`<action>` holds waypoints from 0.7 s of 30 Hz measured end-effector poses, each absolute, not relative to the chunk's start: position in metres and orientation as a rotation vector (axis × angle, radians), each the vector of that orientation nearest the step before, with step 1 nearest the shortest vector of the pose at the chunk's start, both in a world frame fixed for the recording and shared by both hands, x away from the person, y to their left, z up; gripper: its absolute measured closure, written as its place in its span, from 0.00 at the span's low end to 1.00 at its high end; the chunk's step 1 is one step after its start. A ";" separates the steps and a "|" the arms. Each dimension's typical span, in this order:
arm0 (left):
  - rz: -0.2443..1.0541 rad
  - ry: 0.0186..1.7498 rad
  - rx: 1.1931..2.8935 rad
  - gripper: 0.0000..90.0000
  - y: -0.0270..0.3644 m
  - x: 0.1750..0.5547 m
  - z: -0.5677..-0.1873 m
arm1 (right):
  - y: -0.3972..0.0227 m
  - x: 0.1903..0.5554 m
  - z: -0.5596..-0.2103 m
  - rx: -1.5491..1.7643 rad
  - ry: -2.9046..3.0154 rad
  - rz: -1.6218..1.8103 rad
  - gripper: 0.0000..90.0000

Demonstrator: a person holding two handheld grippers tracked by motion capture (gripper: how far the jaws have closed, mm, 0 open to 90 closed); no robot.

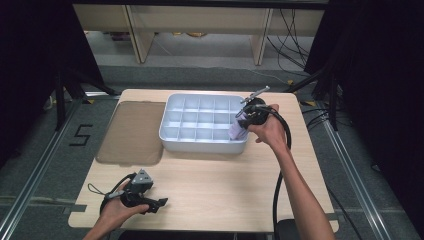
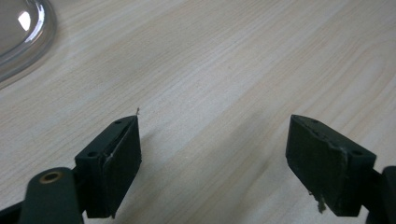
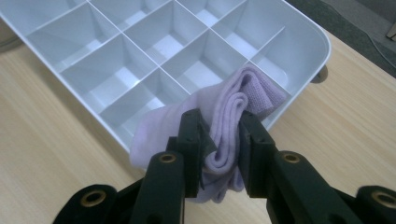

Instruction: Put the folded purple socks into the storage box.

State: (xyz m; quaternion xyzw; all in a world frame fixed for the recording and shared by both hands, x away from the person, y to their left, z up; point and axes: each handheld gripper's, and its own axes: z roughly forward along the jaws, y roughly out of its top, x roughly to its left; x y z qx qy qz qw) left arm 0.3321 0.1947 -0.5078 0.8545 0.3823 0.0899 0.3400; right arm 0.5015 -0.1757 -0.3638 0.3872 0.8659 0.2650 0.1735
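A folded lilac sock [image 3: 233, 107] is pinched between the black jaws of my right gripper [image 3: 223, 135], which is shut on it. In the high view that gripper [image 1: 245, 120] hangs over the right end of a white compartment tray [image 1: 172, 136], with the sock [image 1: 236, 131] drooping above its near right corner. The tray's cells [image 3: 140, 46] are empty. My left gripper [image 1: 161, 203] rests near the table's front left edge. Its jaws stand wide apart over bare wood [image 2: 212, 135], nothing between them.
A dark translucent lid [image 1: 131, 132] lies flat left of the tray, and its rounded corner [image 2: 28, 37] shows beside the left gripper. A light wooden table [image 1: 220, 185] carries everything. A black cable [image 1: 278, 190] trails from the right gripper. Shelving legs stand beyond the table.
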 end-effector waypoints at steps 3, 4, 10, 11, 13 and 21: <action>0.227 0.989 2.230 0.20 0.195 0.332 -0.507 | -0.175 0.506 -0.368 1.099 2.442 0.721 0.82; 0.227 0.993 2.229 0.20 0.195 0.331 -0.507 | -0.175 0.507 -0.369 1.092 2.452 0.700 0.82; 0.230 0.982 2.231 0.20 0.194 0.331 -0.508 | -0.168 0.513 -0.380 1.099 2.459 0.582 0.82; 0.230 0.984 2.230 0.20 0.194 0.331 -0.508 | -0.167 0.514 -0.381 1.088 2.463 0.570 0.82; 0.223 1.001 2.220 0.20 0.194 0.331 -0.508 | -0.165 0.516 -0.384 1.072 2.459 0.543 0.82; 0.238 0.991 2.229 0.20 0.194 0.331 -0.508 | -0.150 0.517 -0.397 0.965 2.473 0.434 0.82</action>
